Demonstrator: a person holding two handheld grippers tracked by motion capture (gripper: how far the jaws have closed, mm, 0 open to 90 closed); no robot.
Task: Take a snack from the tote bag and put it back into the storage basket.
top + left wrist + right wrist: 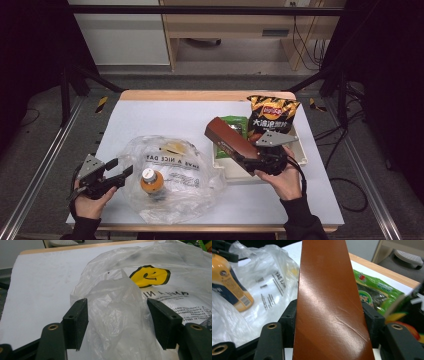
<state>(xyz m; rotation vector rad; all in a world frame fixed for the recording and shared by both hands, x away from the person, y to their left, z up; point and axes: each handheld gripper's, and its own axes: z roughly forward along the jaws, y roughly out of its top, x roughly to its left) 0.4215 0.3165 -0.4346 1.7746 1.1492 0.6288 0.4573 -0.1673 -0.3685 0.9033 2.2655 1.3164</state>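
A clear plastic bag (175, 175) (175, 277) with a yellow smiley print lies on the white table's front left. Inside it an orange-capped bottle (150, 181) (229, 282) lies on its side. My left gripper (122, 167) (117, 315) sits at the bag's left edge, jaws open, with a loose fold of the bag between the pads. My right gripper (250, 160) (328, 322) is shut on a long brown box (230, 140) (327, 302). It holds the box tilted above the white tray's left side, with the far end pointing up and left.
A white tray (300, 150) at the right holds a green snack packet (235, 122) (374, 290) and other colourful packs. A black and orange chips bag (272, 115) stands at its far edge. Black frame posts flank the table.
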